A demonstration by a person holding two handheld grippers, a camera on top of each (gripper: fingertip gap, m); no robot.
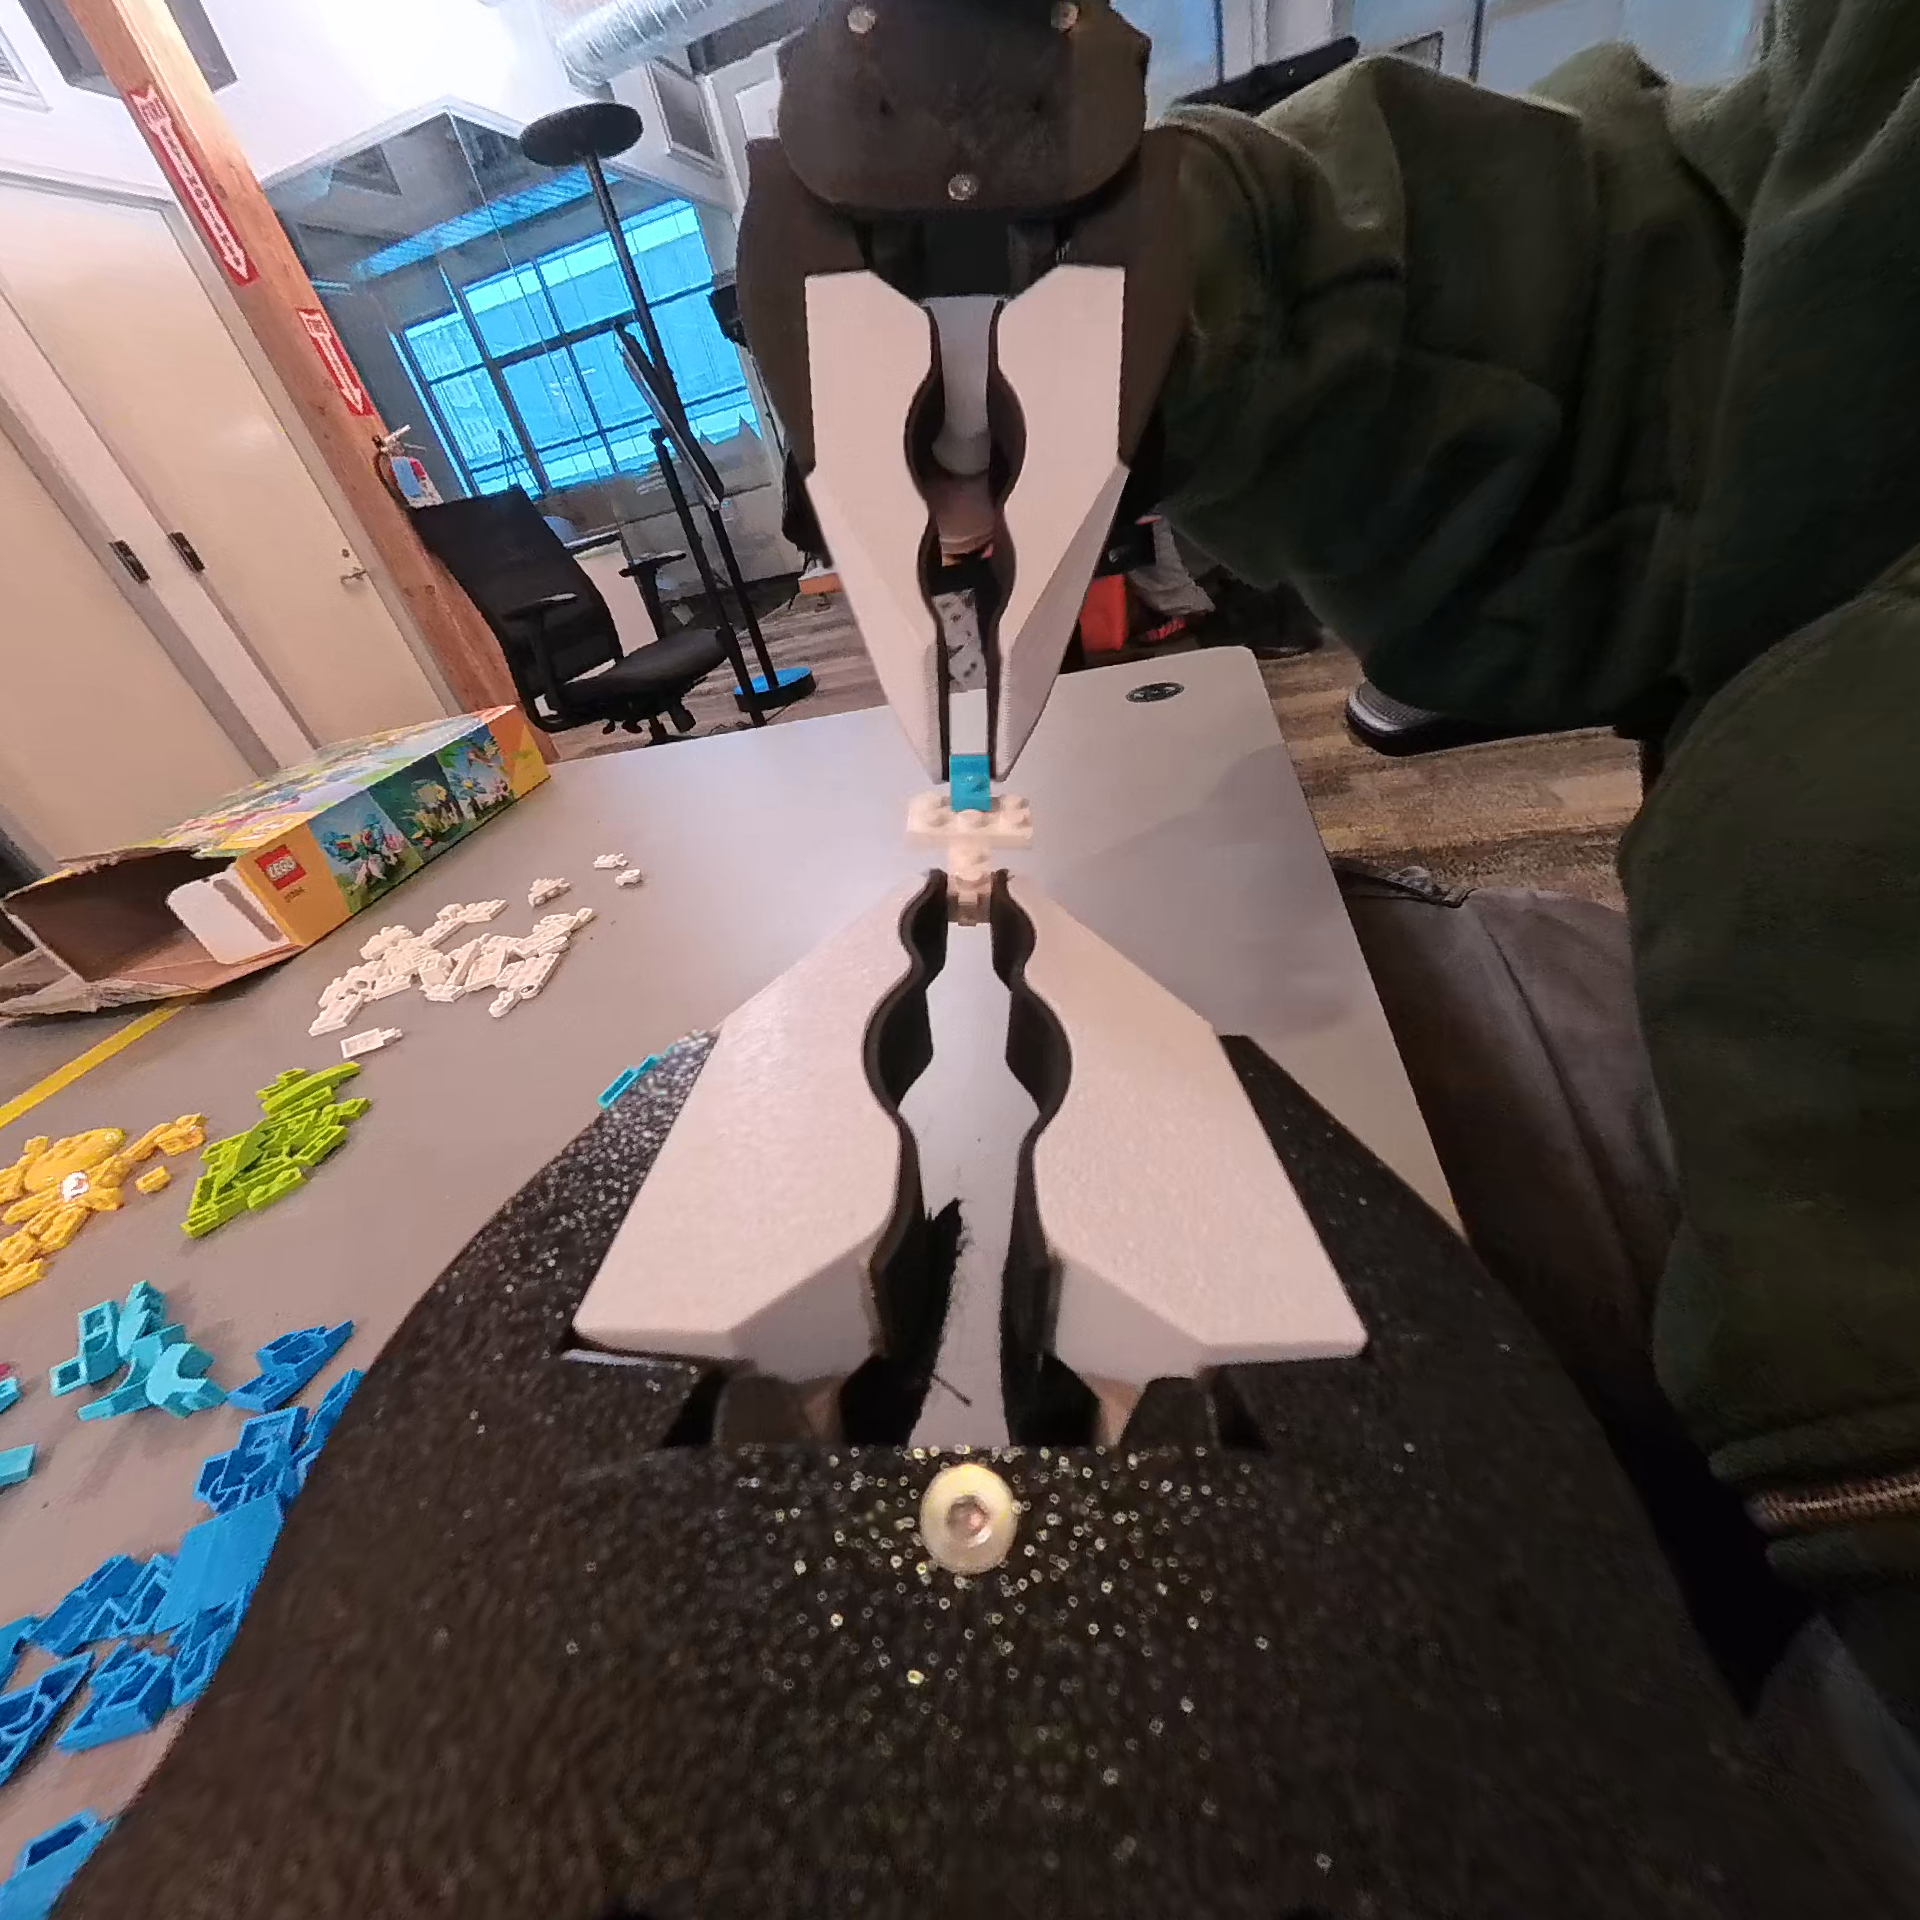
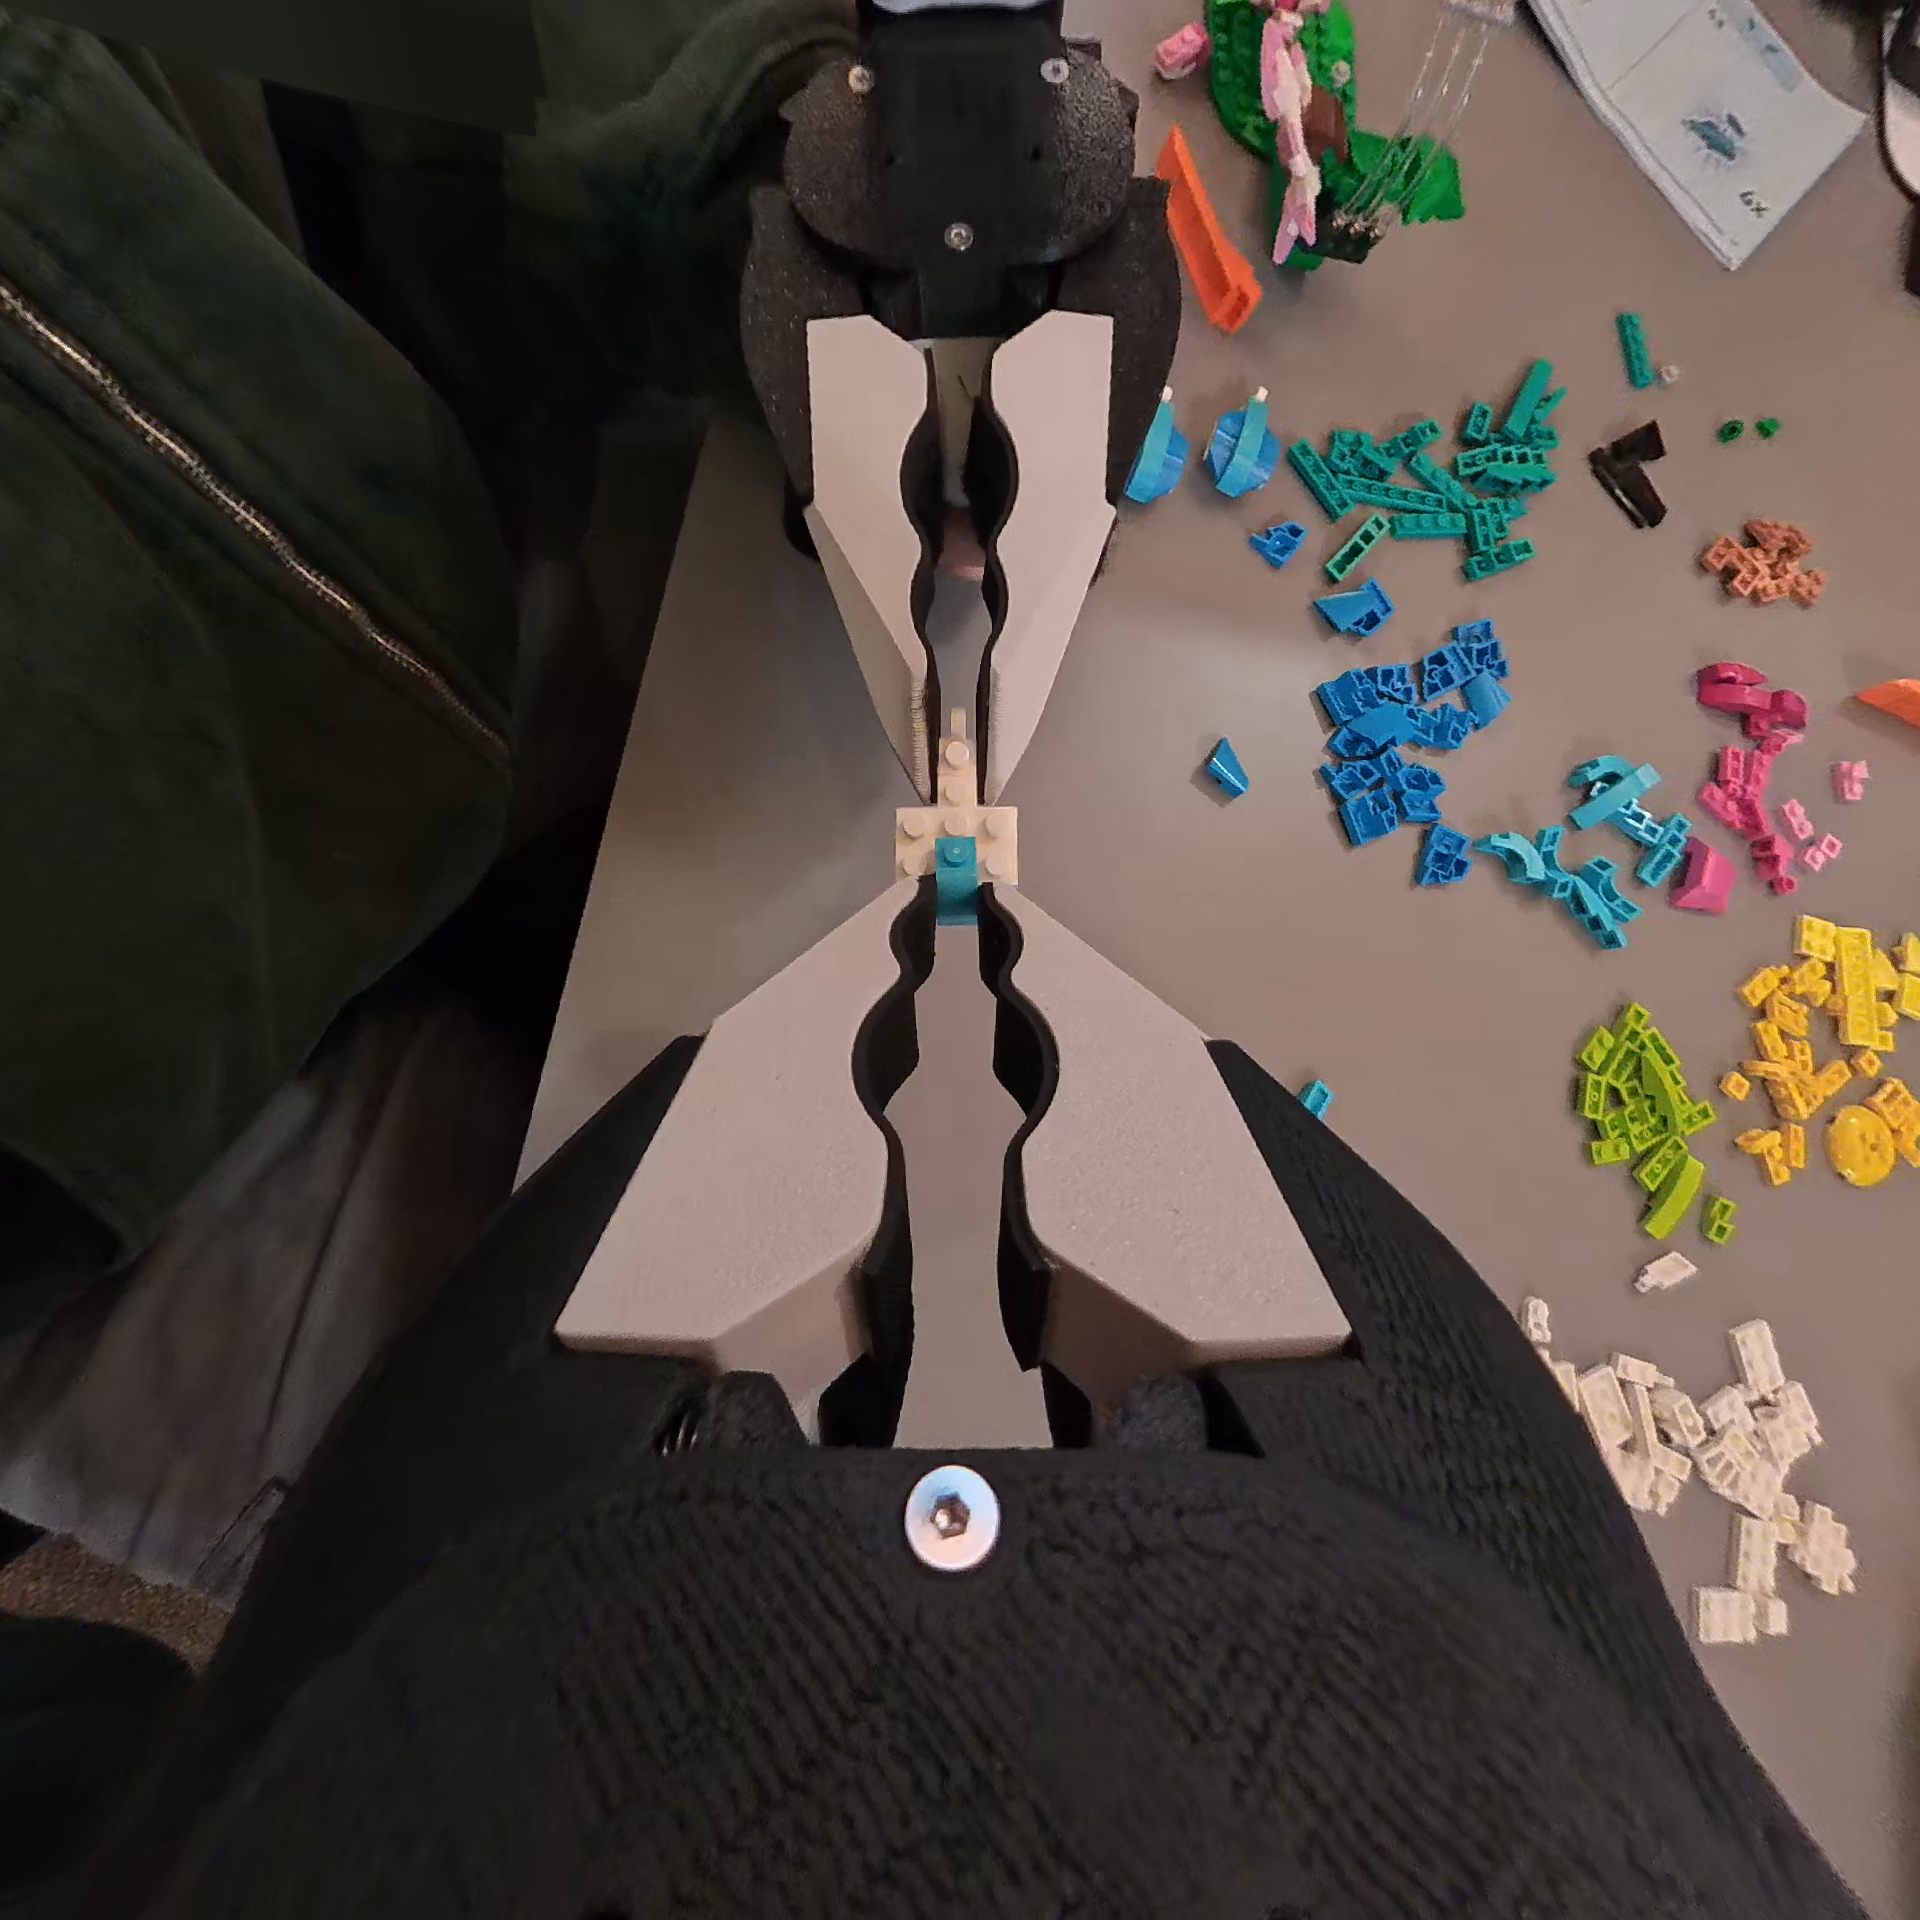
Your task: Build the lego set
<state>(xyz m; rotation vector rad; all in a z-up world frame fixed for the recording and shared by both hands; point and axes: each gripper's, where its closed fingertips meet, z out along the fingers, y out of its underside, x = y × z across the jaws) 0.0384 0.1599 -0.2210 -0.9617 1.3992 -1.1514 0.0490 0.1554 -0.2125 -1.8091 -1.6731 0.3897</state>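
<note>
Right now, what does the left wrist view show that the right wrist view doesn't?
Left wrist only: the opened set box, office chair and windows. Right wrist only: teal, pink and brown piles, a green built model, the booklet. Both: left gripper holding the white assembly, right gripper holding the teal piece on it.

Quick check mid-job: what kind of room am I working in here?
Probably an office or lab workspace: a grey table, a black office chair, large grid windows and doors behind.

Bright daylit left view | dimmer right view | fisheye edges | blurred corners
</note>
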